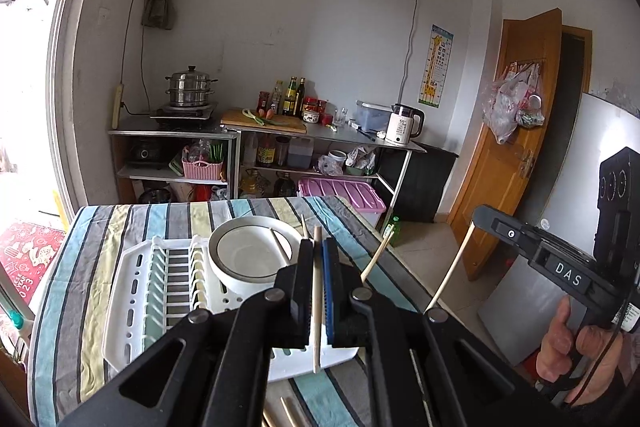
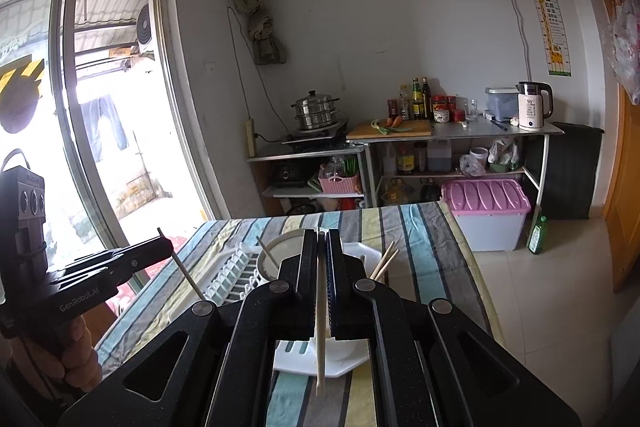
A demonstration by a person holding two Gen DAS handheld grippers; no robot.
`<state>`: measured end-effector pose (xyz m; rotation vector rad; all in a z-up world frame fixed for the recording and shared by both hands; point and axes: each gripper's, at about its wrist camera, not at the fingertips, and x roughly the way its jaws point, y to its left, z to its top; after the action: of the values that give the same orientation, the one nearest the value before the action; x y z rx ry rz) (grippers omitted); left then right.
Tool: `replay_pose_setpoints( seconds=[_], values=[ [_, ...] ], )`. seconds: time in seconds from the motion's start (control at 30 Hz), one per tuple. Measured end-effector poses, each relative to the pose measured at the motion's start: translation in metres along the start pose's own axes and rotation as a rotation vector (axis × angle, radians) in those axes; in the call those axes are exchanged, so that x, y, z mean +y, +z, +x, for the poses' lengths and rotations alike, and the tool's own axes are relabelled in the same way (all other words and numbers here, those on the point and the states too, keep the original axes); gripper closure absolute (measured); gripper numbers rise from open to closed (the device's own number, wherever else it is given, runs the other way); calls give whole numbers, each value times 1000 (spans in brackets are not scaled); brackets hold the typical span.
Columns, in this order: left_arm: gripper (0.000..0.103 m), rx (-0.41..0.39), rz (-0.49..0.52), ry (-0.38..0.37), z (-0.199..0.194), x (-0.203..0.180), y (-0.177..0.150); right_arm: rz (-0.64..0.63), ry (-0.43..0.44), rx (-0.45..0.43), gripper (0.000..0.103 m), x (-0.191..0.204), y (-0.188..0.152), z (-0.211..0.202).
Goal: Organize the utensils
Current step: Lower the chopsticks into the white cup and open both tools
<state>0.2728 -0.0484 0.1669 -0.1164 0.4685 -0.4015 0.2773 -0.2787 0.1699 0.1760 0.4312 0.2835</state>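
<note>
My left gripper (image 1: 317, 247) is shut on a wooden chopstick (image 1: 317, 307), held above the white dish rack (image 1: 132, 291) on the striped table. My right gripper (image 2: 321, 243) is shut on another chopstick (image 2: 320, 339) above the same rack (image 2: 228, 275). In the left wrist view the right gripper (image 1: 478, 217) shows at the right with its chopstick (image 1: 450, 267) hanging down. In the right wrist view the left gripper (image 2: 164, 243) shows at the left with its chopstick (image 2: 186, 273). A white bowl (image 1: 252, 255) sits in the rack with a chopstick (image 1: 280, 247) in it. More chopsticks (image 2: 384, 259) stand at the rack's right end.
The striped tablecloth (image 1: 80, 327) covers the table. Loose chopsticks (image 1: 290, 413) lie near the front edge. Kitchen shelves with a steamer pot (image 1: 191, 91), bottles and a kettle (image 1: 404, 125) stand behind. A pink-lidded box (image 2: 486, 213) and a green bottle (image 2: 537, 229) are on the floor.
</note>
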Motion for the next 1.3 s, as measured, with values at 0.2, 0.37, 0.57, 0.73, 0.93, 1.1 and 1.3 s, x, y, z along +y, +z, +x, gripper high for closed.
replay_pose_setpoints(
  seconds=[0.2, 0.37, 0.57, 0.73, 0.93, 1.1, 1.3],
  values=[
    [98, -9, -9, -15, 27, 2, 16, 23, 7, -31, 99, -10, 17, 20],
    [98, -13, -30, -28, 48, 9, 23, 43, 20, -45, 99, -13, 22, 35],
    [98, 5, -50, -27, 71, 14, 22, 51, 14, -38, 99, -16, 18, 57],
    [98, 40, -69, -27, 88, 19, 14, 65, 5, -4, 99, -21, 6, 74],
    [98, 72, -82, -12, 99, 24, 3, 80, -15, 54, 99, -28, -9, 92],
    [98, 78, -94, -4, 97, 27, 3, 89, -32, 85, 99, -33, -17, 98],
    [97, 89, -95, 26, 98, 31, 2, 92, -40, 104, 99, -37, -16, 99]
  ],
)
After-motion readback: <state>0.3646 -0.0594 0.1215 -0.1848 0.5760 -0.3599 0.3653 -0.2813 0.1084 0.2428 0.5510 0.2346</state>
